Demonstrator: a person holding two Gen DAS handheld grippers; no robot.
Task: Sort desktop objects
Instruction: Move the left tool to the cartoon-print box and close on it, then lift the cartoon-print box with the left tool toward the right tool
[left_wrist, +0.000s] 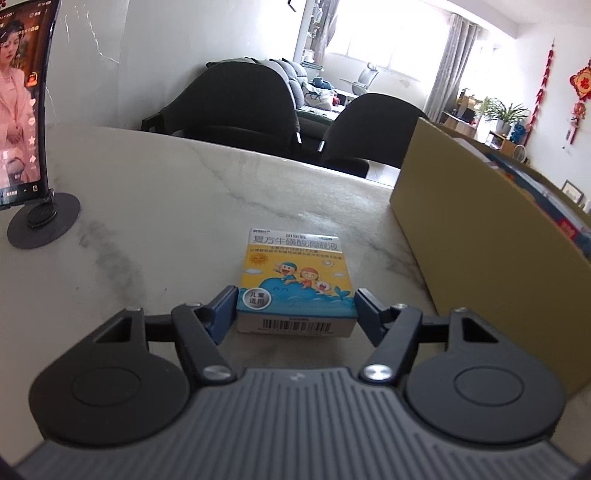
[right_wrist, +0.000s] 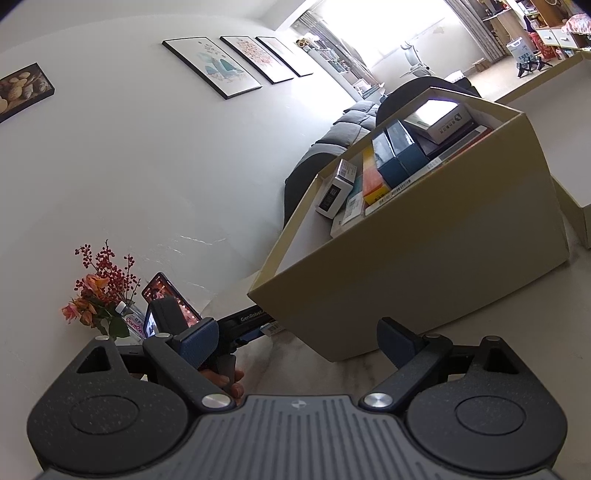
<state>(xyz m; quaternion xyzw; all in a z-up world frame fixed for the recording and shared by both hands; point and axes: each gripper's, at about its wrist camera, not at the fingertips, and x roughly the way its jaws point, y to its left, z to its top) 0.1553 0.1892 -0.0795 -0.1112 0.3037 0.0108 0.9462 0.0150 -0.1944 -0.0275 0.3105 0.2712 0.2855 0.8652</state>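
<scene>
Medicine box (left_wrist: 295, 282) flat on bench (left_wrist: 166, 229), beside cardboard carton (right_wrist: 424, 266) stacked with boxes and books. Left gripper (left_wrist: 295, 308) jaws clamped on it; right gripper (right_wrist: 299, 341) jaws apart, empty.

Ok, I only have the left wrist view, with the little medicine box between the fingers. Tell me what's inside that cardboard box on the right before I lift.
Observer: The cardboard box holds several small packets, all packed at the end farther from the phone.
Operator: Give me a free spot in it.
Observer: The end nearest the phone shows bare floor, with nothing lying there.
Operator: Check the other gripper is out of the way.
Observer: The right gripper is open and empty, low in front of the cardboard box's outer wall.
</scene>
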